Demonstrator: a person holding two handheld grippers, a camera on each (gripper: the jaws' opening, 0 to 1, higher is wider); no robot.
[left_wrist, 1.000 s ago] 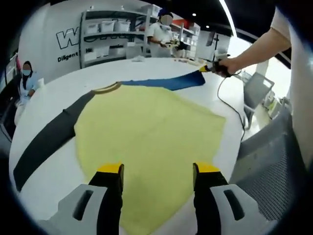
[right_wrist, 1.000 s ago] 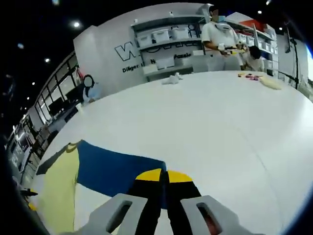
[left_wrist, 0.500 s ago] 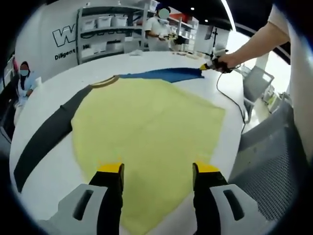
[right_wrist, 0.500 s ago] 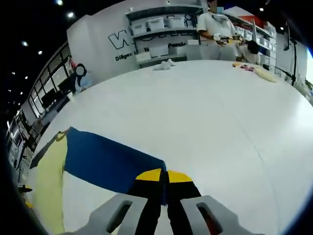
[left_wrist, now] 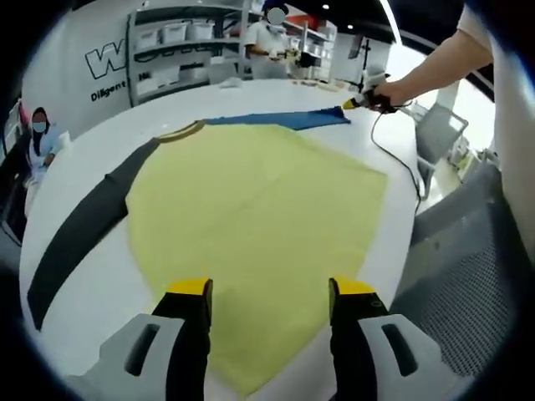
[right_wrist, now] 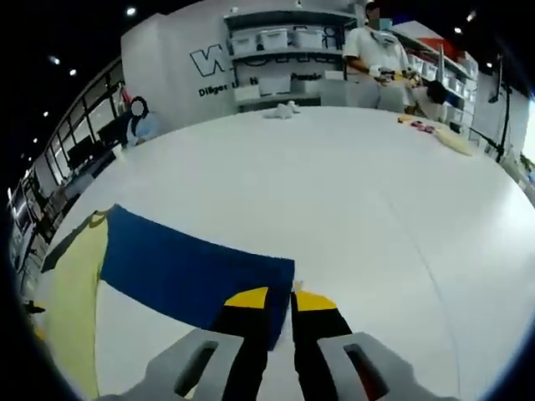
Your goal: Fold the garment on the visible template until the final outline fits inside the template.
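While the right gripper (right_wrist: 280, 294) pinches the cuff of the blue cloth sleeve (right_wrist: 188, 271) and the left gripper (left_wrist: 269, 288) hangs unclenched above the hem, the yellow garment (left_wrist: 251, 217) lies flat on the white table (right_wrist: 351, 200), folding apparently barely begun.

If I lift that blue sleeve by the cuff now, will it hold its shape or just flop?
Probably flop: the blue sleeve lies thin and flat on the white table, like soft fabric. The right gripper sits at its cuff edge, so it would likely drape. The attached yellow body may drag along.

White table (right_wrist: 351, 200), garment (left_wrist: 251, 217) spread flat
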